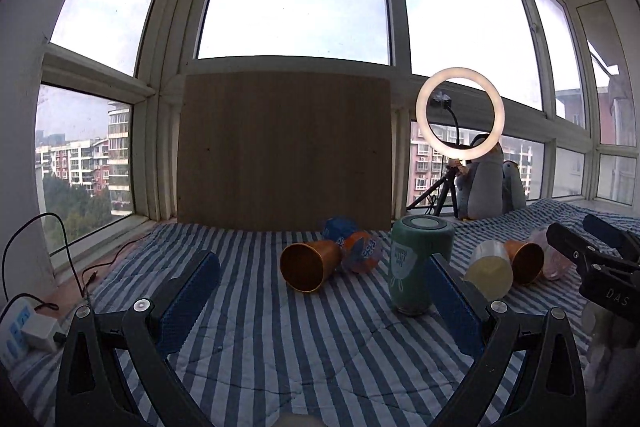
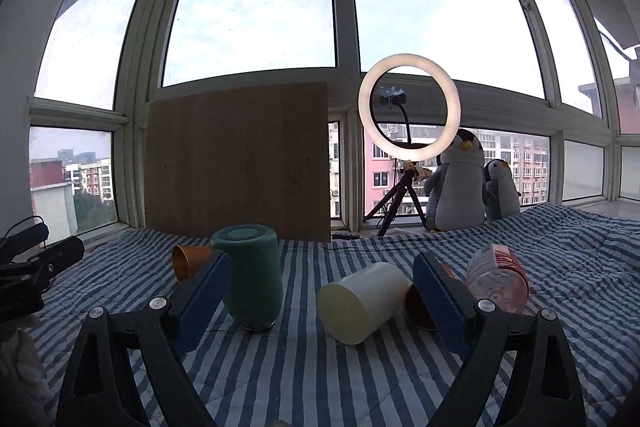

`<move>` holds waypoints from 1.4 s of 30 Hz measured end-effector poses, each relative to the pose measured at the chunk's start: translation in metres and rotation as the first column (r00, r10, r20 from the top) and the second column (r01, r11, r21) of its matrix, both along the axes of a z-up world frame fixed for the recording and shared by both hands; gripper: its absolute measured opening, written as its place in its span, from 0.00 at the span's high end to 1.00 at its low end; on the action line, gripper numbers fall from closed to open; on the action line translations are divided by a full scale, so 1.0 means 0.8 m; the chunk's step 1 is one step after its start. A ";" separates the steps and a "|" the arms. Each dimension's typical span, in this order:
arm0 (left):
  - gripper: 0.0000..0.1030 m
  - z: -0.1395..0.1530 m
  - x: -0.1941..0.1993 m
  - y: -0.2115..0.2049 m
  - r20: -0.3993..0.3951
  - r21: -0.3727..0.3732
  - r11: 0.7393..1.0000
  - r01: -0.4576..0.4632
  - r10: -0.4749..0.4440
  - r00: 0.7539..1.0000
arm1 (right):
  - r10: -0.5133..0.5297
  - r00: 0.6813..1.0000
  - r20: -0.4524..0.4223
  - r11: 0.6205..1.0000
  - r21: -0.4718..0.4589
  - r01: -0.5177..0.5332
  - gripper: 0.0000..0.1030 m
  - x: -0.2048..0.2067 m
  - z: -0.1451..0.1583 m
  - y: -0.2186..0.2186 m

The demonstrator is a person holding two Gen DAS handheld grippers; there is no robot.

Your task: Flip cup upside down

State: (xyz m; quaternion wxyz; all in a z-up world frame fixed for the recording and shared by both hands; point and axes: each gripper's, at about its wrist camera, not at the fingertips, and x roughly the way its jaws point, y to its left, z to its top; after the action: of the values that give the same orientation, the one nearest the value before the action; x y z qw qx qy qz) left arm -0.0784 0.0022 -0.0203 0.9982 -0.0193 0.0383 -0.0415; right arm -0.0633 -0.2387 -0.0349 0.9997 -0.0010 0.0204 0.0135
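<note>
The green cup (image 2: 250, 279) already stands mouth-down on the bed (image 2: 560, 267); both left gripper (image 1: 320, 307) and right gripper (image 2: 320, 301) have jaws wide apart, empty.

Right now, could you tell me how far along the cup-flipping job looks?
Possibly one done: the tall green cup stands on the striped blanket, apparently mouth down. In hand: nothing; the left claw and right claw are both open and empty. Left: the cream plastic cup and two orange cups lie on their sides; a pink transparent cup is tipped too.
</note>
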 end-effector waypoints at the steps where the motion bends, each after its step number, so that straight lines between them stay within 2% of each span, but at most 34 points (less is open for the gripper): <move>1: 0.00 -0.001 -0.001 -0.002 0.002 0.005 1.000 -0.003 0.003 1.000 | -0.003 1.000 0.009 1.000 -0.008 0.003 0.12 -0.002 0.000 0.002; 8: 0.00 -0.008 0.009 -0.019 -0.037 0.069 0.998 0.010 -0.008 0.999 | -0.019 0.999 0.027 0.999 -0.041 0.020 0.10 -0.005 -0.001 0.009; 16: 0.00 -0.009 0.008 -0.016 -0.023 0.059 0.998 -0.003 0.005 1.000 | -0.023 1.000 0.004 1.000 -0.005 0.023 0.09 0.000 -0.003 -0.002; 42: 0.00 -0.008 0.006 -0.014 -0.018 0.056 0.998 -0.003 0.005 1.000 | -0.026 1.000 0.006 1.000 0.005 0.026 0.07 0.000 -0.004 -0.004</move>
State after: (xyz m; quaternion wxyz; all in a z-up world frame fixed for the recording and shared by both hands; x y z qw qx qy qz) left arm -0.0740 -0.0090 -0.0267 0.9981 0.0081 0.0486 -0.0383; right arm -0.0632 -0.2423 -0.0381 0.9998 0.0018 0.0176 0.0004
